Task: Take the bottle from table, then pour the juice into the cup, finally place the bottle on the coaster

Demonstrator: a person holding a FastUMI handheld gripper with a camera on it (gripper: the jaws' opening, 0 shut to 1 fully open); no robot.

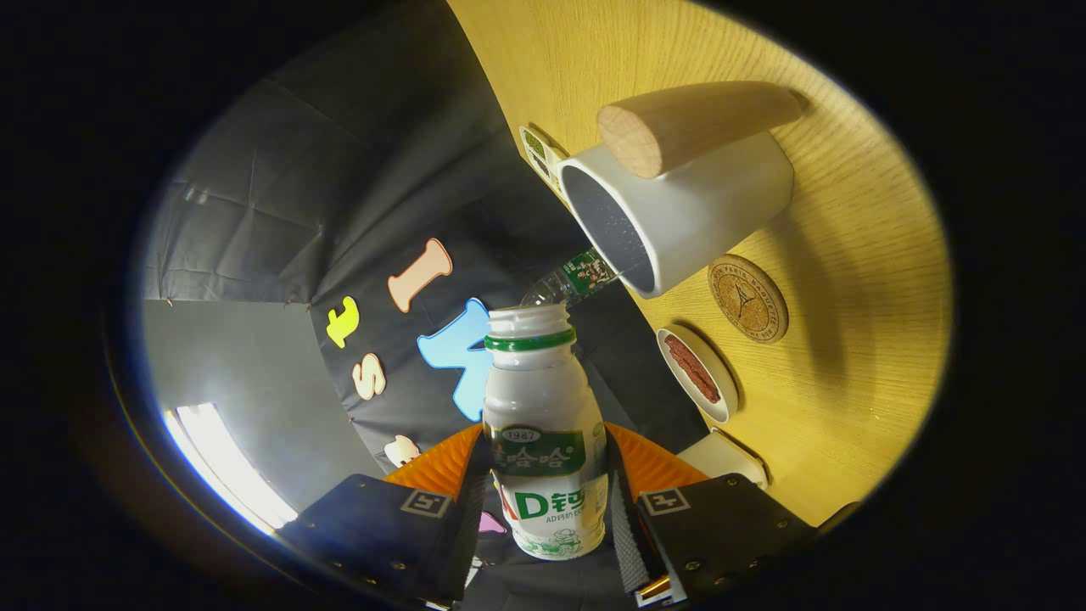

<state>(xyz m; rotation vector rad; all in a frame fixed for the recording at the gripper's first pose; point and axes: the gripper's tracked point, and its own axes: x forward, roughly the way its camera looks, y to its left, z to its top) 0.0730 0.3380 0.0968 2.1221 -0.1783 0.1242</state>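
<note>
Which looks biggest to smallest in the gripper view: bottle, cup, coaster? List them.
1. Bottle, held between the fingers, and cup: alike; nearness inflates the bottle.
2. Coaster: smallest.

tool (543, 501) | dark blocky housings | square tag marks ea. side | sm. screws

wall: black cloth (280, 212), creased | table (874, 255): yellow wood grain | light: bright strip (225, 462) beside grey panel (246, 356)

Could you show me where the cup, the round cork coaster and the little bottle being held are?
cup (713, 208): gripper view, on its white outer wall.
cork coaster (747, 299): gripper view, on its middle emblem.
bottle (543, 424): gripper view, on its labelled body, clamped between the fingers (645, 462).
</note>
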